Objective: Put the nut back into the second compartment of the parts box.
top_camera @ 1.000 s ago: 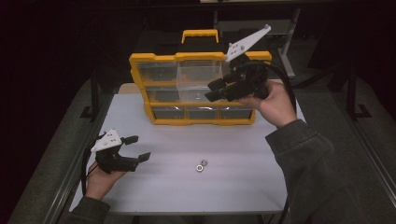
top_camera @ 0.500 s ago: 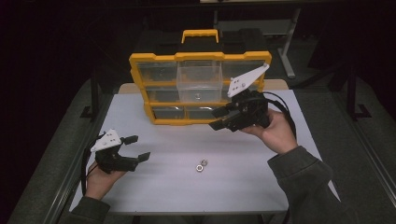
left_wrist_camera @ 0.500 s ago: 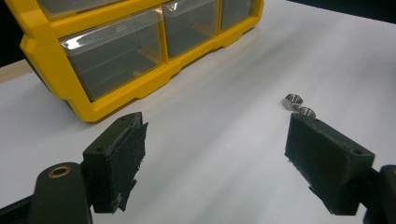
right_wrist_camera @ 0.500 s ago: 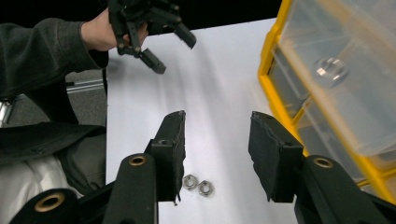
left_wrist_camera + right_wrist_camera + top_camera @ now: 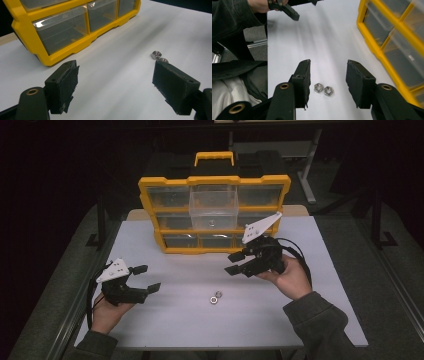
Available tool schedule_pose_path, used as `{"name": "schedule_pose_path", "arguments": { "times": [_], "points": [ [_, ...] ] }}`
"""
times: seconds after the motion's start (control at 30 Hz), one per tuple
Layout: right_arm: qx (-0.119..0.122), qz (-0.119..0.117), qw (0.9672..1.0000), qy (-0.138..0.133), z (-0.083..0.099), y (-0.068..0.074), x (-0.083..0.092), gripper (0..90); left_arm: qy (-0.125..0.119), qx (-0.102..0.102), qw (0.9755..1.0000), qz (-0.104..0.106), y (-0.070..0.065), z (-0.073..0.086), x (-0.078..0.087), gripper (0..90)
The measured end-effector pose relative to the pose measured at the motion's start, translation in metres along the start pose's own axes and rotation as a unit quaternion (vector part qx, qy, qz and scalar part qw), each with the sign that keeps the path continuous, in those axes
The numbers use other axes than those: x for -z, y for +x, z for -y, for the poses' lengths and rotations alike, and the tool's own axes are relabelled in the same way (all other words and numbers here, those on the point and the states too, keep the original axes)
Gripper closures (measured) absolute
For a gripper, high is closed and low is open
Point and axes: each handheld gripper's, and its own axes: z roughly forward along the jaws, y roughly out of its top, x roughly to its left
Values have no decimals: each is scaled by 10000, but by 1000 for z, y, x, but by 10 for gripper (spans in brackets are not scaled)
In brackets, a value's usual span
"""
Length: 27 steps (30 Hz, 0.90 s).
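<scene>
The yellow organizer (image 5: 214, 215) has one clear drawer (image 5: 213, 209) pulled out, holding a small nut (image 5: 213, 224). Both the left gripper (image 5: 145, 280) and the right gripper (image 5: 234, 263) stand open and empty, with two nuts (image 5: 324, 89) on the table (image 5: 180, 320).

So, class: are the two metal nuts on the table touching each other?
Touching. In the right gripper view the two nuts lie side by side on the white table with their edges meeting and no gap between them.
</scene>
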Motion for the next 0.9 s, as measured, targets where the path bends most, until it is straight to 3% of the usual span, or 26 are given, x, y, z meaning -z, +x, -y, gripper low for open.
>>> {"name": "schedule_pose_path", "arguments": {
  "times": [0.3, 0.37, 0.5, 0.6, 0.73, 0.77, 0.9],
  "points": [
    [-111, -64, 9998, 133, 18, -4, -25, 536, 16, -66, 10000, -3, 2, 1, 0, 199],
    [-99, -11, 9998, 180, 21, -4, -30, 543, -6, 22, 10000, -10, 0, 1, 0, 199],
    [-147, -36, 9996, 225, 27, -5, -40, 542, 12, -29, 10000, -15, 1, 0, 1, 199],
    [-209, -54, 9996, 202, 31, -6, -47, 542, -53, 85, 9999, 25, 1, 0, 1, 199],
    [-351, -65, 9992, 189, 40, -8, -63, 543, -14, 22, 10000, 45, -1, 0, 0, 199],
    [-260, 35, 9993, 248, 42, -10, -68, 545, -8, 28, 10000, 53, -1, 0, 0, 200],
    [-377, 67, 9984, 411, 52, -13, -88, 557, 7, 29, 10000, 61, -1, 0, -1, 199]
  ]
}}
